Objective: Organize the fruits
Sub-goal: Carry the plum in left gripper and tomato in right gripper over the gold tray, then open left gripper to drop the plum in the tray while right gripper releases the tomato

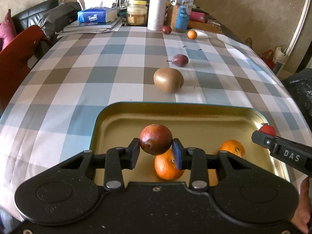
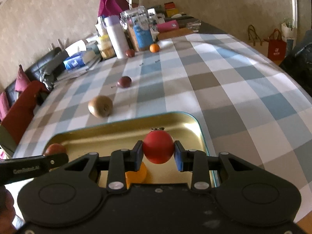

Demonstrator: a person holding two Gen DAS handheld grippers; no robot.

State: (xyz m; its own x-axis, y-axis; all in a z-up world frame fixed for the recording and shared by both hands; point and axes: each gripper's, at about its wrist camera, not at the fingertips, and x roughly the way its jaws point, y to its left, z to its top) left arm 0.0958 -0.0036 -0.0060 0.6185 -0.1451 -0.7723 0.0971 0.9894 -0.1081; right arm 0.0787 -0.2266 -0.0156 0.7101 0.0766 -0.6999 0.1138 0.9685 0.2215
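Nearest the lens in the left wrist view, the left gripper sits low and centre in the frame, its two pads pressed against the sides of a dark red plum, held above the gold tray. Under it, inside the tray, lie two mandarins, one at bottom centre and one toward the lower right. In the right wrist view the right gripper is likewise closed, on a red tomato with its green stalk pointing away, hanging over the tray's right half.

Both fruits look light, smooth and round, so I would guess they could roll or squirt out if squeezed off-centre; the pads sit across the widest part, which seems the safe place. The tomato is probably the softer of the two and would bruise or split under a hard pinch, so a gentle release low over the tray floor looks wise.

Further out on the checked tablecloth, a brown kiwi waits just beyond the tray's far rim, a second plum behind it, then a third plum and a small orange at upper centre, beside the clutter of jars.
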